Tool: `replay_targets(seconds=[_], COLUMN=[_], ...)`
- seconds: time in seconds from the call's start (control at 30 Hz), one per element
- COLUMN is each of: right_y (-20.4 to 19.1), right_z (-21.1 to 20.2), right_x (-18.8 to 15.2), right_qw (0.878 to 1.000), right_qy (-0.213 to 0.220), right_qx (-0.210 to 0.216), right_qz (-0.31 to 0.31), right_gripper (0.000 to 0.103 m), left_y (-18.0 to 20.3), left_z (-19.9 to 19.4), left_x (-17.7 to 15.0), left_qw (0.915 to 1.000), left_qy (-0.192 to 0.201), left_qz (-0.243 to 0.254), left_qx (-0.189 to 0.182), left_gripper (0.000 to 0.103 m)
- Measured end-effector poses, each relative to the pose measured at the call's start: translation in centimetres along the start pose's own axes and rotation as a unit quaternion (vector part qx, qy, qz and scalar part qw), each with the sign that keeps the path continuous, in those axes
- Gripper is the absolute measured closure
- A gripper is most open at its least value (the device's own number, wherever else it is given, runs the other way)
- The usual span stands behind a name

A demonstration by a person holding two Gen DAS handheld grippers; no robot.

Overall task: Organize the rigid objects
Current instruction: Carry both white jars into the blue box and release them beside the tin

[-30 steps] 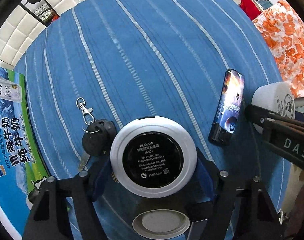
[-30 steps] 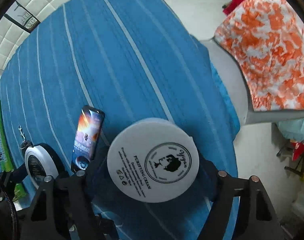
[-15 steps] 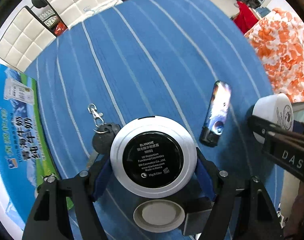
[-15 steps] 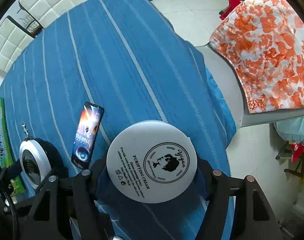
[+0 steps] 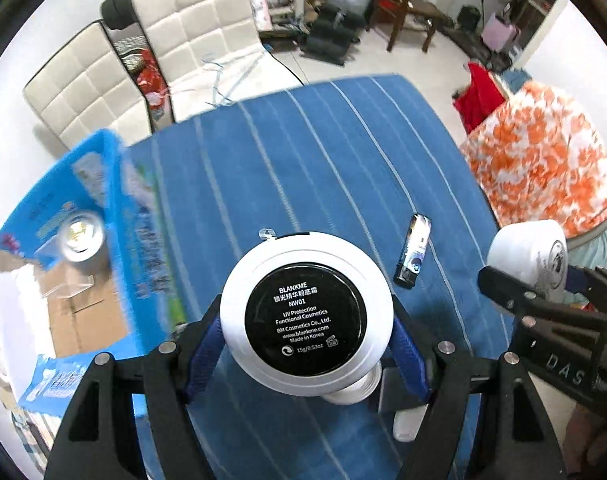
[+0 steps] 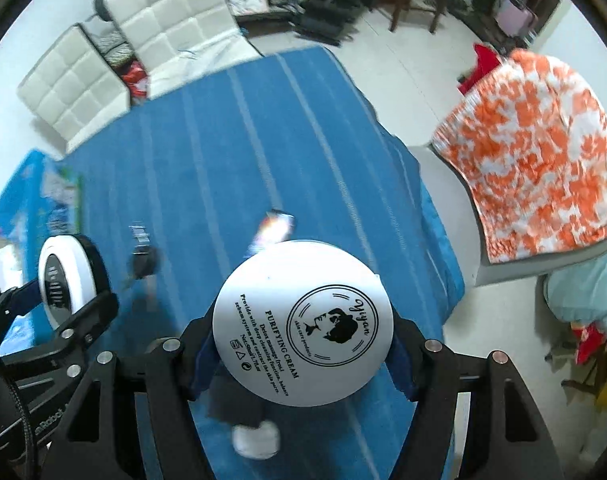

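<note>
Your left gripper (image 5: pixel 307 320) holds the black-and-white compact (image 5: pixel 306 314) between its jaws, clear above the blue striped worktop (image 5: pixel 303 160); your right gripper (image 6: pixel 303 334) holds the white cream jar (image 6: pixel 303 330) likewise. This looks like the carry step, with both items lifted. The next move probably calls for taking them over the open carton (image 5: pixel 59 280) at the left before releasing, while the lighter (image 5: pixel 413 256) waits.

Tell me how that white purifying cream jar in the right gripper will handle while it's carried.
The cream jar looks rigid, so the right gripper probably won't deform it. Its smooth round wall, pinched only at two sides, may slip or twist. Set on its side, it would likely roll on the blue cloth.
</note>
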State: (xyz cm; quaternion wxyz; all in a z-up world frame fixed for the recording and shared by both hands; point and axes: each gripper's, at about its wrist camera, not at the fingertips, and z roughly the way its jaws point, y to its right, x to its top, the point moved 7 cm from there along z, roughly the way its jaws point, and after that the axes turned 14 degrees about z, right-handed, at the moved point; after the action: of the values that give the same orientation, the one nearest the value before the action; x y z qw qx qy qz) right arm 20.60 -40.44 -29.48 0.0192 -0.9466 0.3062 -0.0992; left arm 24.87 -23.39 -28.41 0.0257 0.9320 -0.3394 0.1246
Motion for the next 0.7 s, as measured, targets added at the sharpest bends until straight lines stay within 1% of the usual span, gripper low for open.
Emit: replay_targets(seconds=[0.07,0.13,0.23,0.3,0.53,0.6,0.7], right_y=[-2.2,-4.4,-7.9,-11.0,-20.1,-23.0,-26.2], right_z=[-1.4,-2.6,-4.0,-4.9,-6.5,-6.9,-7.4], right_x=[-0.6,-1.3,-2.4,-3.4,-6.8,-7.7,-8.8], right_qw=[1.0,0.999,0.998,0.996,0.988,0.985,0.982], right_qy=[0.005,0.011,0.014,0.018,0.023,0.024,0.031], right_qx=[0.016,0.025,0.045,0.056,0.087,0.095,0.1], right_qz=[-0.012,-0.025,-0.045,-0.065,-0.122,-0.139,-0.158], right_gripper=[0.032,0.032,0.032,0.032,0.032,0.032,0.032], left_y=[-1.4,-3.1,-6.1,-8.0,-16.1,-17.9,-20.6], left_z=[-1.7,-3.3,-5.2,-6.3,-9.8,-10.5,-11.7], left_x=[-0.8,-1.8,-3.5,-4.6,-8.5,-9.3,-10.1], left_qw=[0.9999,0.9994,0.9983,0.9972,0.9889,0.9864,0.9824], left_qy=[0.013,0.024,0.031,0.035,0.051,0.056,0.065], left_qz=[-0.011,-0.022,-0.044,-0.057,-0.114,-0.126,-0.142], left_qx=[0.002,0.012,0.022,0.033,0.081,0.09,0.102], left_gripper=[0.03,0.03,0.03,0.03,0.03,0.03,0.03])
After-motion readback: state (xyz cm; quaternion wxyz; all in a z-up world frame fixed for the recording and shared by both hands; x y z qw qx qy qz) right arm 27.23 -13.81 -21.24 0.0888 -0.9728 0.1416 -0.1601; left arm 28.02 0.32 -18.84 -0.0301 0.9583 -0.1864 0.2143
